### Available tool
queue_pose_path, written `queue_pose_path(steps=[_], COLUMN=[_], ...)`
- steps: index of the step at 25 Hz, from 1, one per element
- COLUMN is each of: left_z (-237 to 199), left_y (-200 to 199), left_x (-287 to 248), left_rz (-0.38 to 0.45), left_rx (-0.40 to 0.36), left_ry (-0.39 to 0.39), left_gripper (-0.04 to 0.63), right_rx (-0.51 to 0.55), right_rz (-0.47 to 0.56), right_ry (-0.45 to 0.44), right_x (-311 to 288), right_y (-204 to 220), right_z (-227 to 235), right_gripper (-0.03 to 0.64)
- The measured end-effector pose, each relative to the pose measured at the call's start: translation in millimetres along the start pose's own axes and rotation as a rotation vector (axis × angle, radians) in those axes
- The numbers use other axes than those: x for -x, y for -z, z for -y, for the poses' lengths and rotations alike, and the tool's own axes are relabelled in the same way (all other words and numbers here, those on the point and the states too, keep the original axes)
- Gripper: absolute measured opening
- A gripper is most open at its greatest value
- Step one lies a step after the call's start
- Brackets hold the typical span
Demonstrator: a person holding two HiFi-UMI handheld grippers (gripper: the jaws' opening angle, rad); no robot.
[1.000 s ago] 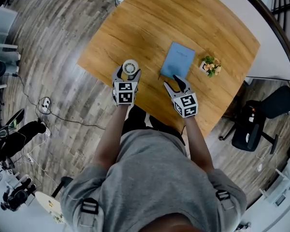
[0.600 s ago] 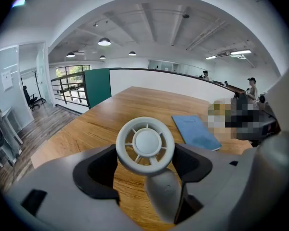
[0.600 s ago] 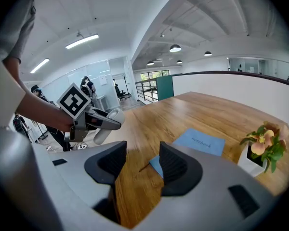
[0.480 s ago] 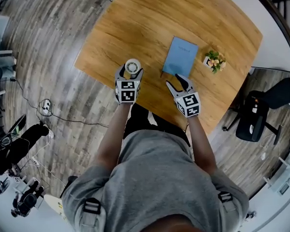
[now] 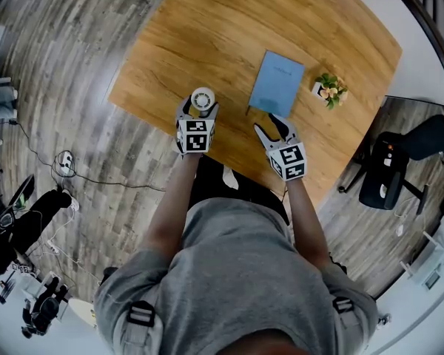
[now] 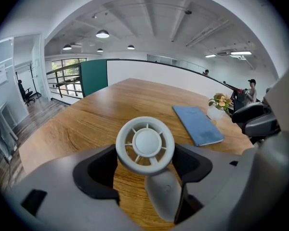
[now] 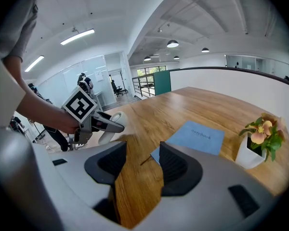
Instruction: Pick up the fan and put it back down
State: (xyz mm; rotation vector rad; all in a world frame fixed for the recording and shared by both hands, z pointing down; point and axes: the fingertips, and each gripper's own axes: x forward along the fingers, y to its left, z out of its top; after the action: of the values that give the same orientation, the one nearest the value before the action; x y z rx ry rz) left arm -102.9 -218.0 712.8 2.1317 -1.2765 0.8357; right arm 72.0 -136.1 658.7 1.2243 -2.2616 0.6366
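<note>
Item: white fan point(image 6: 145, 145), being gripped at its round head by the left gripper point(image 5: 200, 108), at the near edge of the wooden table point(image 5: 207, 35); base contact with the wood not discernible. Right gripper point(image 7: 140, 162) is hanging wide open, empty, near the blue notebook point(image 5: 277, 84). Status, judged: pick-up looking done; setting down and releasing remaining.

The only readable print is the word "notebook" on the cover of the blue notebook point(image 7: 195, 137).
</note>
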Motion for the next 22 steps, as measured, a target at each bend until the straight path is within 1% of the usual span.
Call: queue_pose_path(steps=[7,12,16,19,22], left_z=[-10.0,-10.4,-11.7,-15.9,-17.9], left_y=[12.0,6.8,10.8,16.1,17.8], left_x=[-12.0,-18.1,-23.5,-27.3,-30.5], left_rz=[-0.063,-0.060,-0.093,-0.114,-0.118], left_rx=[-0.019,-0.030,0.009,0.025,0.069], left_ry=[0.001,0.016,0.033,0.033,0.044], left_gripper=[0.371,0.373,0.373,0.373,0.373], right_rx=[-0.011,-0.016,-0.028,-0.039,-0.042], right_rz=[-0.007,-0.011,-0.007,-0.010,-0.012], right_ry=[0.020,0.033,0.052,0.065,0.070], right_x=[-10.1,-14.6,-18.5,-22.5,-27.0], right_y=[-0.7,-5.1,-6.5,-5.3,-4.2], right_z=[-2.1,-8.6,-11.1,-13.3,-17.1], right_gripper=[0.222,0.224,0.224,0.224,0.224])
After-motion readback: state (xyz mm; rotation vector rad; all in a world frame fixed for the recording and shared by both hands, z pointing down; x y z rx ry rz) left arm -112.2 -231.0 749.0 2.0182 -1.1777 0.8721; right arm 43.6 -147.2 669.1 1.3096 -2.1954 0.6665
